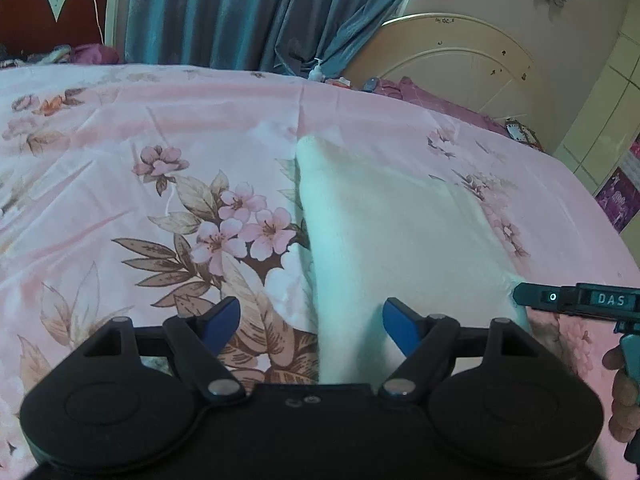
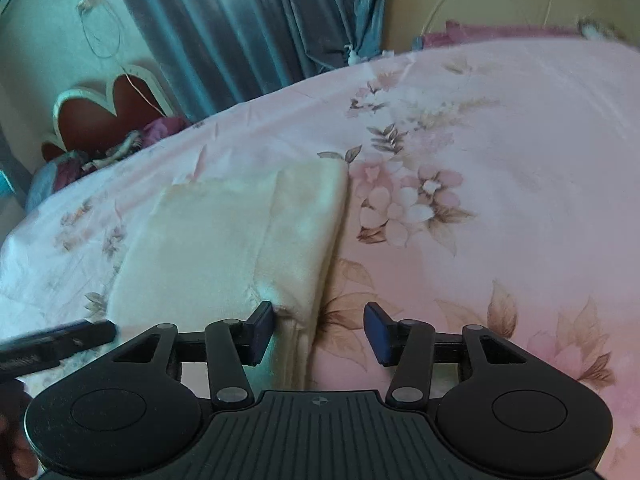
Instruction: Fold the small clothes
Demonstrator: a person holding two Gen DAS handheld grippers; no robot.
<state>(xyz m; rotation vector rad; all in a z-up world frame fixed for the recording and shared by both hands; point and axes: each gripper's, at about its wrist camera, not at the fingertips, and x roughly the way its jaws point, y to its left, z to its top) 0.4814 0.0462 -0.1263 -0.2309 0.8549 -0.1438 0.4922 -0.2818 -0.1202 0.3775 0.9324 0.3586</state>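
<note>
A cream-white small cloth (image 1: pixel 384 224) lies folded on the pink floral bedsheet (image 1: pixel 160 128). My left gripper (image 1: pixel 312 324) is open, its jaws straddling the cloth's near left edge just above it. In the right wrist view the same cloth (image 2: pixel 224 236) lies left of centre, its right side folded over in layers. My right gripper (image 2: pixel 320 330) is open over the cloth's near right corner, and the left fingertip (image 2: pixel 262 332) touches the folded edge. The right gripper also shows in the left wrist view (image 1: pixel 576 302), by the cloth's right corner.
The bed fills both views. A cream headboard (image 1: pixel 452 60) and purple pillows (image 1: pixel 432 96) lie at the far right, blue curtains (image 1: pixel 256 12) behind. A red heart-shaped headboard (image 1: pixel 56 12) with a heap of clothes stands far left. A hand (image 1: pixel 624 392) holds the right gripper.
</note>
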